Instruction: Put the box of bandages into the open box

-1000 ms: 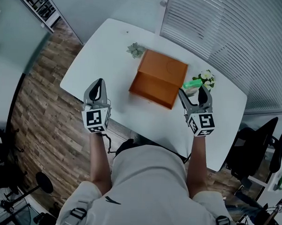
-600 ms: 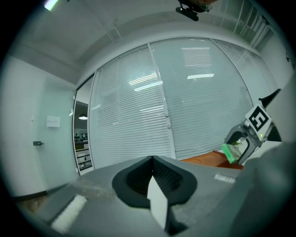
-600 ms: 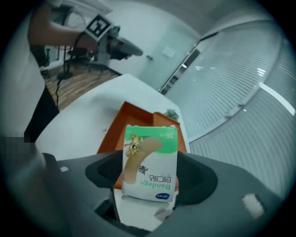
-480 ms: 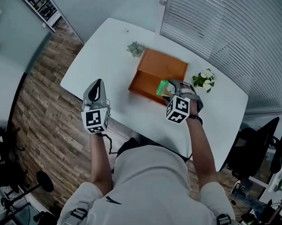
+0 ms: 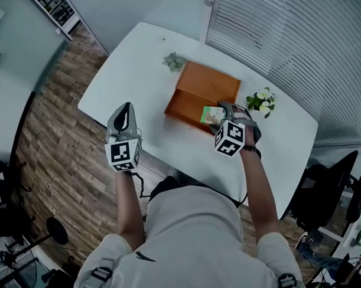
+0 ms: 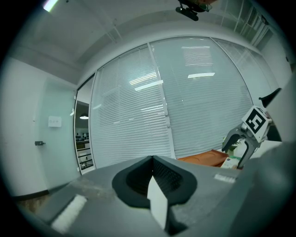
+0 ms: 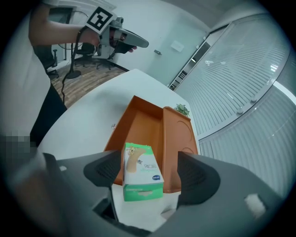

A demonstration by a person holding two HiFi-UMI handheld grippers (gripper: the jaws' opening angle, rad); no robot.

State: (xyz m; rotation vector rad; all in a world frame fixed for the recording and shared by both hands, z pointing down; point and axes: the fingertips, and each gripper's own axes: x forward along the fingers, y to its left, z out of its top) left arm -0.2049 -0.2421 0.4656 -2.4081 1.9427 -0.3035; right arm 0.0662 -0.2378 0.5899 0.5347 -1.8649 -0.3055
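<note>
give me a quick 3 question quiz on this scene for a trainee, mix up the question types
1. True or false: the left gripper holds the bandage box.
2. The open box is: A orange, B blue, C white?
3. What sits between the jaws of the right gripper?
Key: 1 false, its jaws are shut on nothing. 2 A. 3 the bandage box, while those jaws are opening.

Looks like an office: white table (image 5: 142, 68) at center, blinds (image 5: 290, 38) at upper right, swivel chair (image 5: 330, 175) at right edge, wood floor (image 5: 51, 136) left.
</note>
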